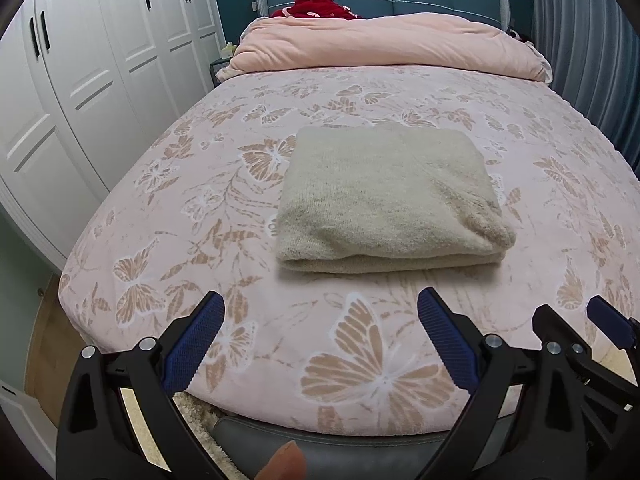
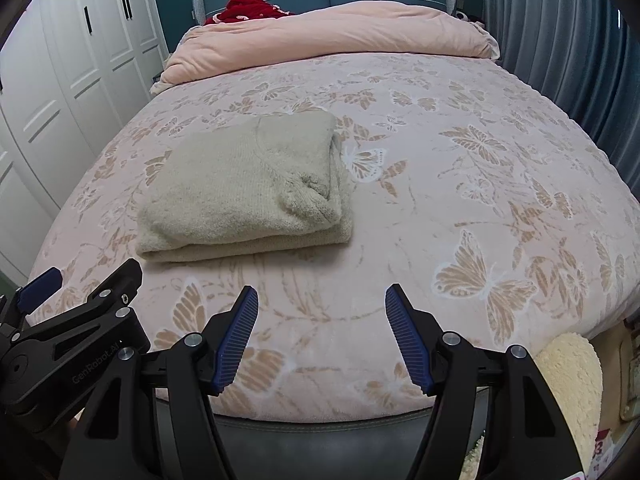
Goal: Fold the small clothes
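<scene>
A cream knitted garment [image 1: 388, 200] lies folded into a thick rectangle on the pink butterfly-patterned bed cover [image 1: 180, 200]; it also shows in the right wrist view [image 2: 244, 192], left of centre. My left gripper [image 1: 320, 304] is open and empty, held above the bed's near edge, short of the garment. My right gripper [image 2: 322, 296] is open and empty, also near the front edge, to the right of the garment. Each gripper shows at the edge of the other's view, the right one [image 1: 576, 320] and the left one [image 2: 88, 284].
A rolled pink duvet [image 1: 384, 46] lies across the head of the bed with red cloth [image 1: 320, 4] behind it. White wardrobe doors [image 1: 80, 80] stand on the left, grey curtains [image 2: 560, 60] on the right. A fluffy cream rug [image 2: 572, 376] lies by the bed's foot.
</scene>
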### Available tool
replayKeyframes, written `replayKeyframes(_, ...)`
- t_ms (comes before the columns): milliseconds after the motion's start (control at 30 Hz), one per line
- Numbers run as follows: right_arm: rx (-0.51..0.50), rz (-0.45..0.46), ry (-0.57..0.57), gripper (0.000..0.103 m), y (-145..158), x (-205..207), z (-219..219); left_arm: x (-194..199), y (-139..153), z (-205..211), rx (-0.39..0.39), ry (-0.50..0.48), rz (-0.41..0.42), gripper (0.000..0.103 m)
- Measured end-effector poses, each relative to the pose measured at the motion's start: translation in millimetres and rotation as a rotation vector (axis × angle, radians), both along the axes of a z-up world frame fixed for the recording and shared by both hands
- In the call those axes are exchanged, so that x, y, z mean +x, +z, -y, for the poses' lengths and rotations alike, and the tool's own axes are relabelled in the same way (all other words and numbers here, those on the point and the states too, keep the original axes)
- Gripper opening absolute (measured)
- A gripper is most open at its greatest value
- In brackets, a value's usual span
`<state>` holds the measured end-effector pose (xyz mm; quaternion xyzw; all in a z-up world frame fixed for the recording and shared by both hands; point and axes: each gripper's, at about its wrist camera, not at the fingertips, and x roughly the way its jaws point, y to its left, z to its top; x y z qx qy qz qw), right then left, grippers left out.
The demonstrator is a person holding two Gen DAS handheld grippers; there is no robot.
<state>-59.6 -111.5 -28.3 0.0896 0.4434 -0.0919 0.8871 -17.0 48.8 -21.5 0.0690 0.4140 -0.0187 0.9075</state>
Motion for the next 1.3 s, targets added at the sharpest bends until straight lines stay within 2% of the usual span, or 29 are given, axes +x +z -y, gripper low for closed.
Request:
replayKeyframes(767,-0.018,0.005,-0.009,0.065,1.3,-2.0,-3.2,-0.9,2.1,0.5,0.028,0.014,0.025,0.094)
replayKeyframes(1300,-0.026,0.008,-0.011,0.064,3.6,-2.3,-3.6,0.1,0.0,-3.6,0.005,0.037,0.008,0.093)
